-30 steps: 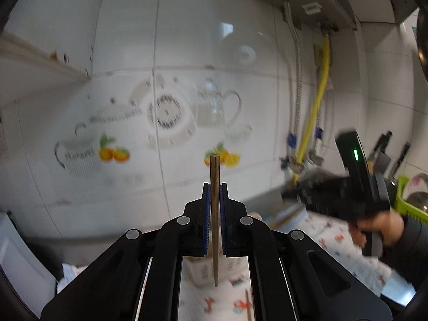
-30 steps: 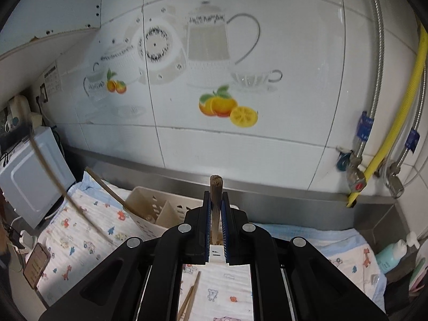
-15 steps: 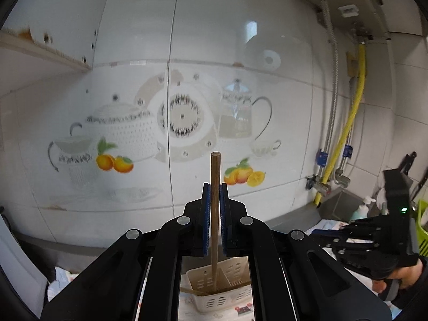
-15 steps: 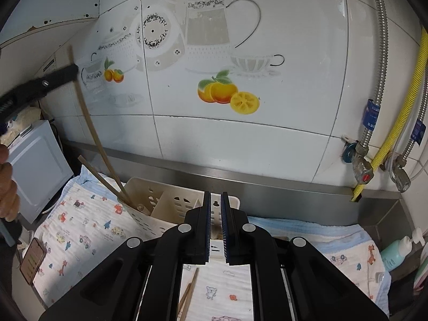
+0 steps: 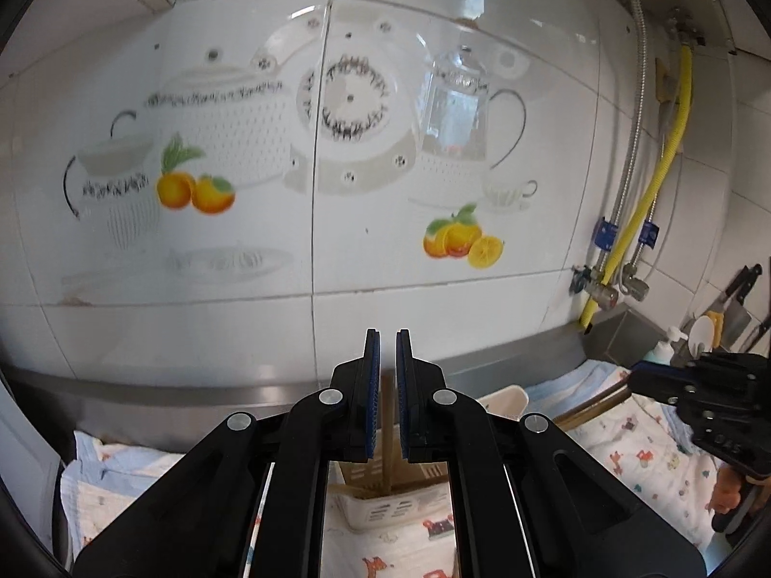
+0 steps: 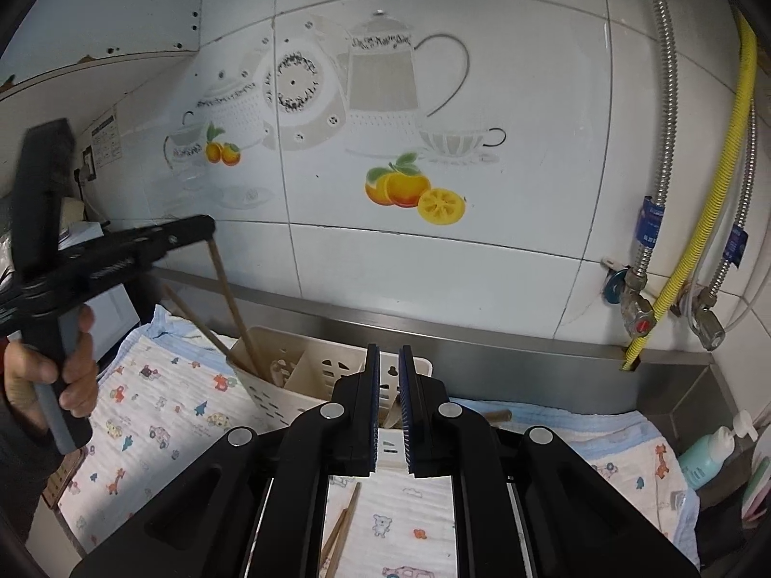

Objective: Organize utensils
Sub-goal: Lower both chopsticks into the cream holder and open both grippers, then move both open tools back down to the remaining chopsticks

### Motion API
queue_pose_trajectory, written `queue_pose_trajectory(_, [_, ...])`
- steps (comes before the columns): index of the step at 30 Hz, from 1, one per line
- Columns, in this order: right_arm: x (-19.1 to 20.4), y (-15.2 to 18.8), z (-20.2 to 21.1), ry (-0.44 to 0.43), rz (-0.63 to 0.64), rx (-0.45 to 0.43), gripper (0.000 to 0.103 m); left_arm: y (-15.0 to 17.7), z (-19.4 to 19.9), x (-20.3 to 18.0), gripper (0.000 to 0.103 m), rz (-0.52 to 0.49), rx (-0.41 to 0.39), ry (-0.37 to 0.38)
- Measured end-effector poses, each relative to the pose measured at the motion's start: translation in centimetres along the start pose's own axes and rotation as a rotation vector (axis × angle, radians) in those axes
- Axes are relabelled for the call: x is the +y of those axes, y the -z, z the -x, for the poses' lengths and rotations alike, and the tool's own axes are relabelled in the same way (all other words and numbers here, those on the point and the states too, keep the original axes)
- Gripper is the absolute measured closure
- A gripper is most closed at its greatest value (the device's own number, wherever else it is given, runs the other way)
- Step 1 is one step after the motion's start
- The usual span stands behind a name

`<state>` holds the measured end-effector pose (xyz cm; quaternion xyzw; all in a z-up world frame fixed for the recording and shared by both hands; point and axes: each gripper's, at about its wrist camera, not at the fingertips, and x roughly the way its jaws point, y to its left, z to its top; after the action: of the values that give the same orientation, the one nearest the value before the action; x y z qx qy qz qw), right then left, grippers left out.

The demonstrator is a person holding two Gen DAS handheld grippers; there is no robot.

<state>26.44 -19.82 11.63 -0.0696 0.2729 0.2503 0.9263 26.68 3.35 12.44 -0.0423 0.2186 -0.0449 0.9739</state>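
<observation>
A cream slotted utensil basket stands on the patterned cloth by the wall. My left gripper is shut on a wooden chopstick. In the right wrist view that chopstick hangs from the left gripper with its lower end inside the basket's left compartment. A second chopstick leans there too. My right gripper hovers over the basket's right side with its jaws opening. Nothing is pressed between its pads, and a wooden piece shows below the gap. Two chopsticks lie on the cloth.
A person's hand holds the left gripper's handle. A steel ledge runs along the tiled wall. A yellow hose and valves hang at right, a soap bottle stands in the corner, and a white appliance sits at left.
The left gripper came down and in over the basket, and its chopstick now sits lower between the pads. The wooden handle dropped out of the right gripper, whose jaws have parted slightly.
</observation>
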Motion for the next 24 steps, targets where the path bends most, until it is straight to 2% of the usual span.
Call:
queue_pose_trajectory(5, [0.4,1.4,1.9,-0.011,-0.007,-0.023,0.088,0.2,0.2,0.0,0.095,0.000,-0.005,0.009])
queue_pose_trajectory(8, [0.7,2.5,3.0,-0.017,-0.012,-0.035,0.081,0.0,1.0,-0.2,0.095,-0.002,-0.016,0.014])
queue_pose_trajectory(14, [1.8,5.9,4.5,-0.022,-0.014,-0.030,0.081,0.0,3.9,-1.0,0.095,-0.023,-0.051,0.019])
queue_pose_trajectory(19, [2.8,9.7,5.1,-0.018,-0.023,0.005,0.081,1.9,7.0,-1.3,0.094,-0.030,-0.056,0.034])
queue_pose_trajectory(24, [3.7,14.1,5.0,-0.029,-0.056,0.055,0.081,5.6,9.4,-1.6,0.094,-0.053,-0.031,0.047])
